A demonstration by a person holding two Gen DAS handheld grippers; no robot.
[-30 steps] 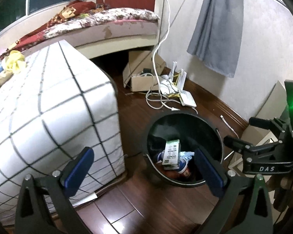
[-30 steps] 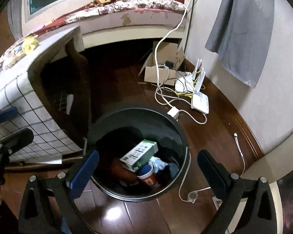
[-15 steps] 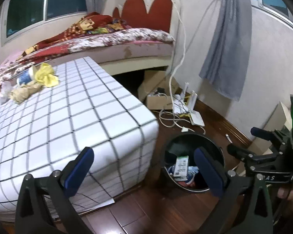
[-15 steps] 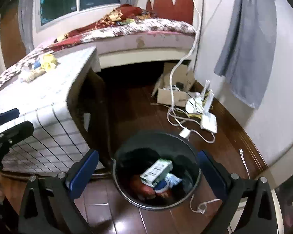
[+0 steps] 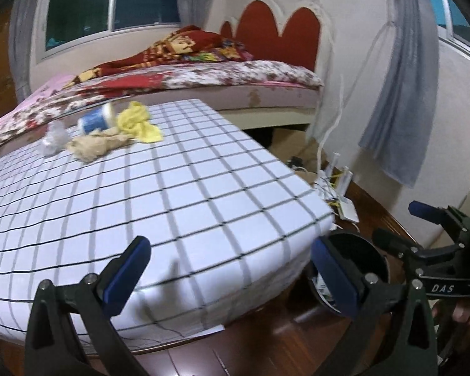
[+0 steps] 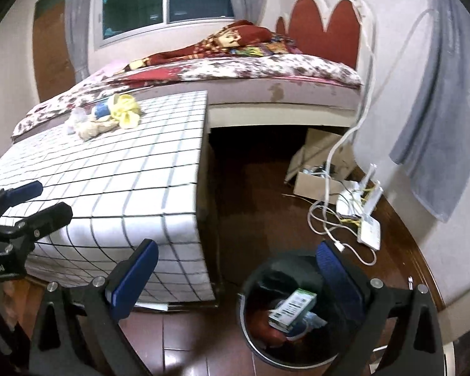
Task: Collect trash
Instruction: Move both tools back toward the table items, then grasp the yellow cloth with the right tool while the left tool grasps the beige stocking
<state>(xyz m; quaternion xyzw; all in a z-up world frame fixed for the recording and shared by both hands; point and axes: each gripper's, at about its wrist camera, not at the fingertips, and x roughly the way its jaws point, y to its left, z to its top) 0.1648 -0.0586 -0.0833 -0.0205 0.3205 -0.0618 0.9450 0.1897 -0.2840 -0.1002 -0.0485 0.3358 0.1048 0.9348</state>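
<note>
Both grippers have lifted up and away from the bin since a second ago. Left gripper (image 5: 232,277) and right gripper (image 6: 238,277) are spread wide, holding nothing. The trash bin (image 6: 260,344) sits on the floor beside the checkered table (image 5: 188,194). Further back on it: tan rag (image 5: 94,145), yellow cloth (image 5: 139,122), blue cup (image 5: 94,120).

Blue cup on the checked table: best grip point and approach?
The blue cup lies on its side among the yellow cloth and beige rag. Probably grip across its round body, near the middle, coming down from above with the left gripper; the sides are crowded by cloth, and blur hides the rim.
</note>
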